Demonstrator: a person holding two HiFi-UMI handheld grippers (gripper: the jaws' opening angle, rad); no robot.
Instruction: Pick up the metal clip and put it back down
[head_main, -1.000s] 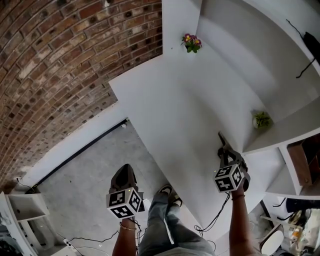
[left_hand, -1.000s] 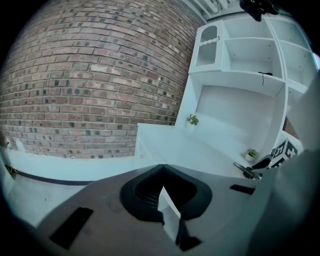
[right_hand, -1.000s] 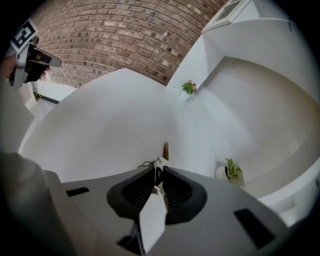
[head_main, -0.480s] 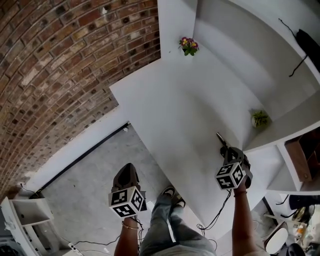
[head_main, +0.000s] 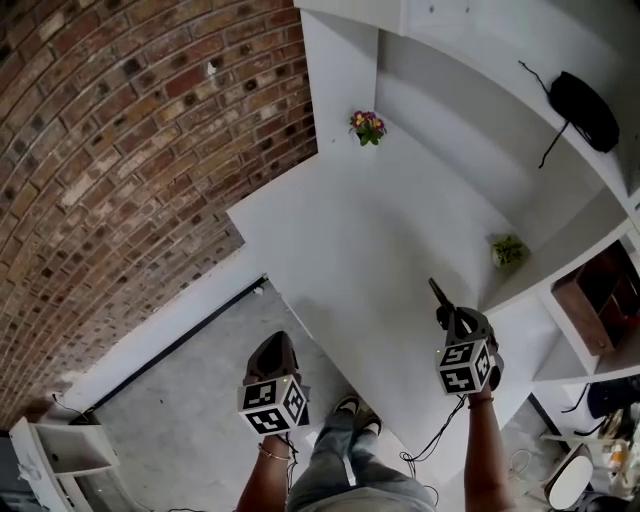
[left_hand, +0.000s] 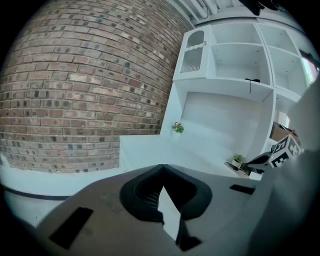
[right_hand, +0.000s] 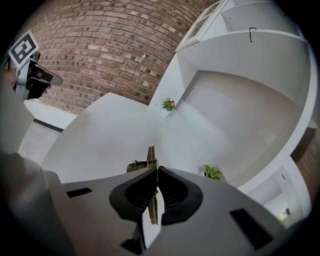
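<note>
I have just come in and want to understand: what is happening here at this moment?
A person holds a hand-held gripper in each hand. The right hand-held gripper is shut on a thin brownish metal clip and holds it over the white desk, apparently clear of the surface. The left hand-held gripper is shut and empty, beyond the desk edge, over the grey floor.

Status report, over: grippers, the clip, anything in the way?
Left gripper shut, empty, beside the table. Right gripper shut on metal clip, over the table. Small plant apart, to its right.
</note>
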